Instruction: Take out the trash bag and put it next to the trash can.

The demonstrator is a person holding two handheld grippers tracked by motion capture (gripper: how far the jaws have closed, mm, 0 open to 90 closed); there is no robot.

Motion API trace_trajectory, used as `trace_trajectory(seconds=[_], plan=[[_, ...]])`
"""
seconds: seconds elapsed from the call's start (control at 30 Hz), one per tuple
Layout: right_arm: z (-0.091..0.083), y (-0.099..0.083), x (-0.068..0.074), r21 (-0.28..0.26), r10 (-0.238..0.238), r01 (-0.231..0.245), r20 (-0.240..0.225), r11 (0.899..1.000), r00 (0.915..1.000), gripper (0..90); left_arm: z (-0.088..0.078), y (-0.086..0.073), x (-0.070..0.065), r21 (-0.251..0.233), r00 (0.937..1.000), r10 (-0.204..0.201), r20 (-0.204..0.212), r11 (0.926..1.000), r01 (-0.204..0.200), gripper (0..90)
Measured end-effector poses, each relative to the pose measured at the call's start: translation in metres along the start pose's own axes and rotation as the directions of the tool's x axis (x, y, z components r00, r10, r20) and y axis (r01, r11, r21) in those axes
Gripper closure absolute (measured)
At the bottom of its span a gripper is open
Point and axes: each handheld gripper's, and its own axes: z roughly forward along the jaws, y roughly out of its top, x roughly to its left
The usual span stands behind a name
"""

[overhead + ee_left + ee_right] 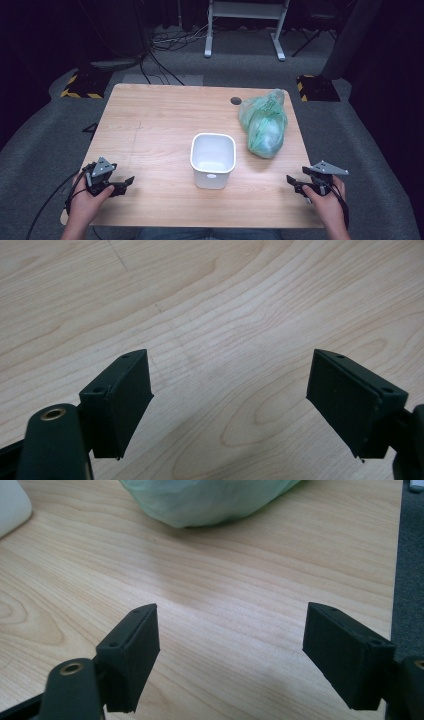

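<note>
Both grippers hold nothing, jaws spread wide: left gripper [122, 186] low at the table's [150, 115] near-left, right gripper [295, 184] near-right. Green bag [264, 125] lies far-right, just beside the white bin [213, 159] at centre. Likely next: the right takes the bag high on loose plastic while the left steadies the bin.

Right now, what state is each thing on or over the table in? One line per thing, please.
White bin: upright, open-topped, looks empty, near the table's middle.
Green plastic bag: bunched up and filled, lying on the table right of the bin, apart from it.
Left gripper: jaws open, nothing between them, low over the wood.
Right gripper: jaws open, nothing between them, near the table's right edge.
Table: light wood, with a dark round hole at its far edge.
</note>
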Motion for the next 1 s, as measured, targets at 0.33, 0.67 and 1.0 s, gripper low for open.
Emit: trace_trajectory(seconds=[0.33,0.67,1.0], plan=[[0.008,-0.012,0.002,0.017,-0.002,0.002,0.019,1.0,0.9998,21.0,0.01,-0.009,0.003,0.07,0.9994,0.028,-0.02,0.9972,-0.027,17.1],[0.011,-0.019,0.004,0.051,-0.025,0.023,0.04,0.998,0.9989,18.4,0.013,-0.017,0.007,0.034,0.9992,-0.04,0.005,0.9986,0.039,15.1],[0.014,-0.018,0.006,0.086,0.052,-0.063,0.13,0.994,0.9901,0.2,0.013,-0.017,0.007,0.035,0.9992,-0.039,0.009,0.9986,0.039,15.0]])
